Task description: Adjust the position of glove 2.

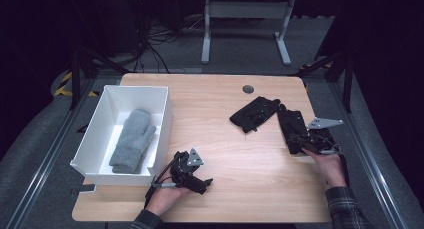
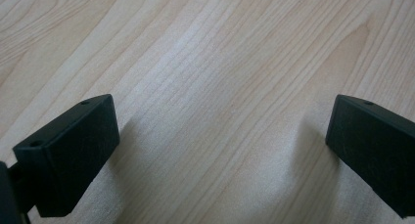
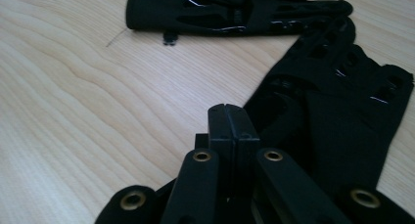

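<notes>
Pale wooden table (image 1: 235,154) carries a white bin (image 1: 161,120) holding one grey mitten (image 1: 132,139), so the right gripper (image 3: 228,121), jaws pressed together at the nearer black glove (image 3: 342,121), should probably lift gently while the left gripper (image 2: 222,136) waits spread.

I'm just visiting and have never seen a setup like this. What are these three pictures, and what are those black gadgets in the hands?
No robot here: a person holds a hand-operated gripper in each hand. One picture looks down on the wooden table; the other two come from cameras riding on the grippers. The left gripper hovers open over bare wood. The right gripper has its fingers closed at the edge of a black glove; whether it pinches the fabric is unclear. A second black glove lies nearby. A grey mitten lies in the white box.
</notes>
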A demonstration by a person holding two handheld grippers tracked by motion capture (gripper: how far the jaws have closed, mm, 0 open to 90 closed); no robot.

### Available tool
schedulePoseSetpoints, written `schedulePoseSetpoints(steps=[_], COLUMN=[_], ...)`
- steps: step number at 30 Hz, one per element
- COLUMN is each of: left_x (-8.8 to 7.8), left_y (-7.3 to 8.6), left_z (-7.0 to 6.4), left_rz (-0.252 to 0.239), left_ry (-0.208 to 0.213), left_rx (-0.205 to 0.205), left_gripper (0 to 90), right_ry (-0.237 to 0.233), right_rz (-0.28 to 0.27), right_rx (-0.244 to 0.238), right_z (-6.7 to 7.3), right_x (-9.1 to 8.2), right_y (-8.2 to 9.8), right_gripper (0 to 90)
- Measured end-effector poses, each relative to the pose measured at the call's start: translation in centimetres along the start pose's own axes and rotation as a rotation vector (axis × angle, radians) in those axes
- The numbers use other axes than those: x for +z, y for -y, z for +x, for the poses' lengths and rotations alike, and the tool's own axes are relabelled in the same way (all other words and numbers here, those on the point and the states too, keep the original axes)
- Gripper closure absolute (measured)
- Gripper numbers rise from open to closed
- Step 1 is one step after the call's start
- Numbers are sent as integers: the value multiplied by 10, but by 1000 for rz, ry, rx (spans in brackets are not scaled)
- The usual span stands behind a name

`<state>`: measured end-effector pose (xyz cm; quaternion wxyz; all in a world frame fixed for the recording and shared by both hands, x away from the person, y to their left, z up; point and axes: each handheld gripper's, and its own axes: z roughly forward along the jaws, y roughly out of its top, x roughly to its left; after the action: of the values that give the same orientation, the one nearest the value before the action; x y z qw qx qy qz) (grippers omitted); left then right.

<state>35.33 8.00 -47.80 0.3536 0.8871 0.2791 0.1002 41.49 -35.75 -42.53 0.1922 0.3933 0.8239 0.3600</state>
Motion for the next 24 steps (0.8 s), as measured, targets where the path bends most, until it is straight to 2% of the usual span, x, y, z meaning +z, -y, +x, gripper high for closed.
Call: schedulePoseSetpoints(steps=[3, 7, 11, 13, 19, 24], left_x=[-1, -2, -2, -2, -2, -2], left_y=[1, 2, 3, 3, 3, 3], left_z=[0, 0, 0, 0, 0, 0], left_rz=[-2, 1, -2, -2, -2, -2], left_ry=[-2, -9, -14, -14, -15, -14], left_rx=[-3, -11, -14, -14, -15, -15], left_gripper=[0, 0, 0, 0, 0, 0], right_ry=[5, 2, 4, -3, -27, -44], right_rz=[7, 27, 97, 98, 109, 153], right_rx=[12, 11, -1, 1, -11, -52], right_z=[-7, -10, -11, -11, -5, 8], right_x=[2, 5, 17, 19, 17, 13], right_y=[4, 6, 10, 11, 12, 15], right_gripper=[900, 900, 900, 900, 900, 900])
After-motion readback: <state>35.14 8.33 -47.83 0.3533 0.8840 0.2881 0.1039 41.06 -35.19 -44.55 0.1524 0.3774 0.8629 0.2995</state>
